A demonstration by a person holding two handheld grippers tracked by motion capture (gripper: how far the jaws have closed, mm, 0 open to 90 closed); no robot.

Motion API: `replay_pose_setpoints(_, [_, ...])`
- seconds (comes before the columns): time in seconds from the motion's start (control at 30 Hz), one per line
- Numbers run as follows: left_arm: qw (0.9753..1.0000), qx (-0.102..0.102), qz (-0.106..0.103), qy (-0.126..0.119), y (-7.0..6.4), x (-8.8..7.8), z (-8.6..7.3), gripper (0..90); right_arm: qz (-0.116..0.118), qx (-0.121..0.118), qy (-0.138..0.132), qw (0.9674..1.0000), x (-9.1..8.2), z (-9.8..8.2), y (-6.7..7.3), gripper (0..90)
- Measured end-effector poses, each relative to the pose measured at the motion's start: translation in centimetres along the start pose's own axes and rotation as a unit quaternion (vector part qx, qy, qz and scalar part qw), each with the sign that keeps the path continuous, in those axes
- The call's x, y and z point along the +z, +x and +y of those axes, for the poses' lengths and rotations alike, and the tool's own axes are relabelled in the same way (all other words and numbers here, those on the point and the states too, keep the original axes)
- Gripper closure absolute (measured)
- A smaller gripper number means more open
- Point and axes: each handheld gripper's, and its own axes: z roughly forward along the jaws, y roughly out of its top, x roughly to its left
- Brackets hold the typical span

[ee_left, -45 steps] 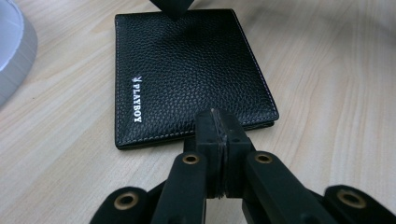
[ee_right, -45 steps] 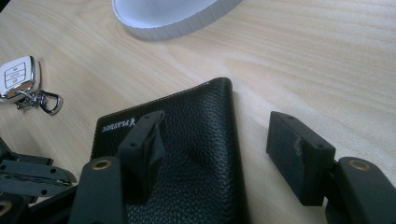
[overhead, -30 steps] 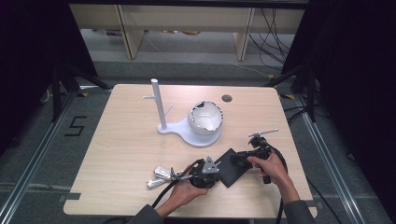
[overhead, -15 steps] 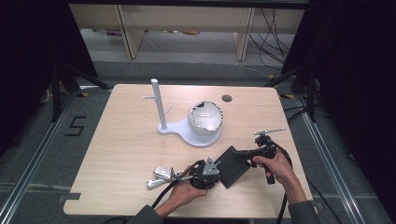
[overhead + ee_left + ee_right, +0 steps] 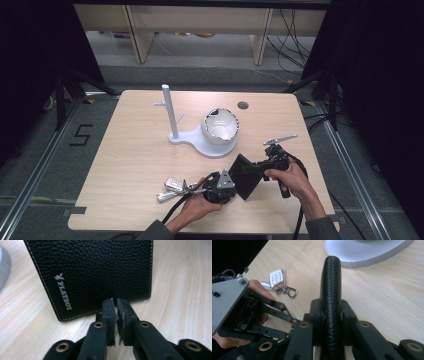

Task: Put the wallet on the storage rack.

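A black leather wallet (image 5: 245, 176) stands tilted near the table's front edge, its far side lifted. My right gripper (image 5: 256, 170) is shut on the wallet's rounded spine (image 5: 331, 290), and its jaws have just been closing onto it. My left gripper (image 5: 233, 187) rests low at the wallet's near edge. In the left gripper view the wallet's logo face (image 5: 95, 272) sits just beyond my left gripper (image 5: 115, 301). Its jaws have just been opening and stand a thin slit apart, with nothing between them. A person's hand holds each gripper.
A white car key fob (image 5: 175, 185) with a clip lies left of the left gripper, seen too as the fob (image 5: 277, 277). A white stand base (image 5: 210, 145) with an upright post (image 5: 169, 112) and a white bowl (image 5: 220, 125) sits mid-table. The wooden table (image 5: 125, 150) has a cable hole (image 5: 243, 105).
The right gripper has closed on the wallet and risen, tipping the wallet up from flat. The left hand has stayed where it was.
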Motion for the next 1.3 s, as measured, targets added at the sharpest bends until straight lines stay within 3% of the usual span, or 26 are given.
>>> replay_pose_setpoints(0.1, [0.9998,-0.016,0.003,-0.013,0.1,-0.5,-0.1,78.5,0.002,-0.001,-0.004,1.0000,-0.2,-0.1,-0.1,77.2])
replay_pose_setpoints(0.2, [0.9997,-0.016,0.002,-0.020,0.4,-1.6,0.1,71.1,0.000,-0.007,-0.013,0.9999,-0.8,0.0,0.0,77.2])
replay_pose_setpoints(0.23, [0.9994,-0.019,-0.003,-0.027,0.3,-2.0,0.2,69.1,0.001,0.007,-0.014,0.9999,-1.0,0.0,0.3,77.3])
replay_pose_setpoints(0.27, [0.9996,-0.014,-0.003,-0.023,0.4,-2.5,0.2,66.1,-0.002,-0.010,-0.020,0.9998,-1.2,0.1,0.2,77.3])
replay_pose_setpoints(0.3, [0.9997,-0.011,-0.003,-0.020,0.4,-3.0,0.1,63.6,-0.005,-0.012,-0.025,0.9996,-1.4,0.2,0.3,77.2])
replay_pose_setpoints(0.33, [0.9998,-0.008,-0.004,-0.020,0.3,-3.4,0.1,60.6,0.004,0.002,-0.023,0.9997,-1.6,0.2,0.6,77.3])
replay_pose_setpoints(0.4, [0.9996,-0.015,0.001,-0.024,0.3,-4.3,-0.1,56.0,-0.001,-0.016,-0.036,0.9992,-2.0,0.4,0.6,77.3])
replay_pose_setpoints(0.5, [0.9997,0.009,0.011,-0.019,0.9,-5.8,-0.7,48.8,0.002,-0.013,-0.041,0.9991,-2.3,0.7,0.7,77.2])
replay_pose_setpoints(0.53, [0.9997,-0.004,0.013,-0.018,0.7,-6.3,-1.0,46.6,-0.009,-0.010,-0.044,0.9989,-2.6,1.0,0.8,77.2])
replay_pose_setpoints(0.57, [0.9998,-0.007,0.010,-0.016,0.8,-6.7,-1.2,44.9,-0.010,-0.028,-0.051,0.9983,-2.7,1.2,0.5,77.2])
replay_pose_setpoints(0.6, [0.9998,-0.013,0.014,-0.009,0.8,-7.3,-1.5,42.9,-0.008,-0.025,-0.054,0.9982,-2.8,1.3,0.6,77.2])
replay_pose_setpoints(0.63, [0.9996,-0.016,0.021,-0.008,0.8,-7.7,-1.8,41.0,-0.010,-0.010,-0.056,0.9984,-3.0,1.4,0.9,77.3])
replay_pose_setpoints(0.67, [0.9996,-0.012,0.023,-0.008,0.8,-8.3,-2.0,39.5,0.000,-0.017,-0.061,0.9980,-3.0,1.6,0.7,77.2])
replay_pose_setpoints(0.8, [0.9992,-0.022,0.031,-0.008,1.0,-10.0,-3.3,36.1,-0.014,-0.025,-0.077,0.9966,-3.6,2.5,0.6,77.2])
replay_pose_setpoints(0.87, [0.9989,-0.028,0.036,-0.009,1.1,-10.8,-4.0,35.4,-0.009,-0.014,-0.080,0.9966,-3.7,2.9,0.7,77.2])
replay_pose_setpoints(0.9, [0.9988,-0.033,0.035,-0.006,1.2,-11.1,-4.4,34.9,-0.018,-0.024,-0.083,0.9961,-3.8,3.2,0.6,77.2])
replay_pose_setpoints(1.03, [0.9976,-0.047,0.050,-0.015,1.5,-12.2,-5.6,34.1,-0.015,-0.016,-0.085,0.9961,-3.7,4.2,0.8,77.2])
replay_pose_setpoints(1.1, [0.9965,-0.061,0.054,-0.022,1.6,-12.9,-6.2,33.5,-0.026,-0.023,-0.088,0.9955,-3.8,4.8,0.8,77.2])
replay_pose_setpoints(1.2, [0.9947,-0.078,0.060,-0.030,1.8,-13.7,-6.9,33.1,-0.018,-0.015,-0.092,0.9955,-3.7,5.4,1.0,77.2])
replay_pose_setpoints(1.23, [0.9944,-0.079,0.063,-0.031,1.9,-14.1,-7.1,33.1,-0.023,-0.010,-0.087,0.9958,-3.8,5.7,1.1,77.2])
replay_pose_setpoints(1.27, [0.9930,-0.091,0.066,-0.036,1.9,-14.4,-7.3,32.9,-0.030,-0.027,-0.094,0.9947,-3.8,6.0,1.0,77.2])
replay_pose_setpoints(1.3, [0.9930,-0.089,0.067,-0.036,2.1,-14.9,-7.6,32.7,-0.032,-0.020,-0.091,0.9951,-3.9,6.2,1.1,77.2])
